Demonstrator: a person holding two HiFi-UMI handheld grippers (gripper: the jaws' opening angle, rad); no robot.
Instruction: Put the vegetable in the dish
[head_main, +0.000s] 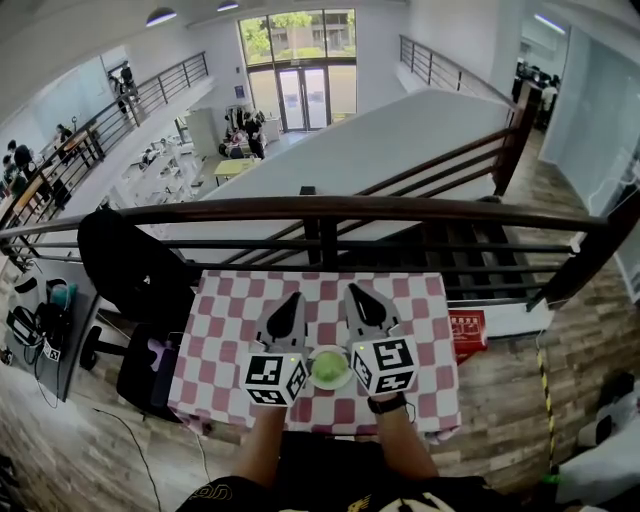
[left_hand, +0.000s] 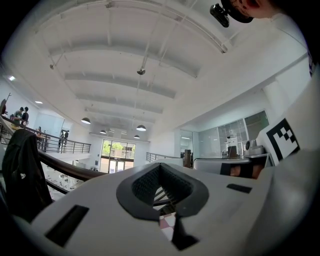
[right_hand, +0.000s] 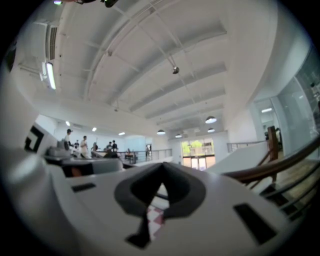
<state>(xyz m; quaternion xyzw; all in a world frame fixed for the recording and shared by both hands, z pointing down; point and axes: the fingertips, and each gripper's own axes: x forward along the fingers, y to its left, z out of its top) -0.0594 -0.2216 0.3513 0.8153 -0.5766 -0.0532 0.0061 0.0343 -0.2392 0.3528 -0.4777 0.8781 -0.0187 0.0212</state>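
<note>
A green leafy vegetable lies in a small white dish near the front edge of the table with a red-and-white checked cloth. The dish sits between the two marker cubes. My left gripper is just left of the dish and points away from me, jaws shut on nothing. My right gripper is just right of it, also shut and holding nothing. In the left gripper view the left gripper shows closed tips aimed at the hall; the right gripper looks the same in its own view.
A dark wooden railing runs just beyond the table's far edge, with a drop to the floor below. A black jacket over a chair stands at the left. A red box sits on the floor at the right.
</note>
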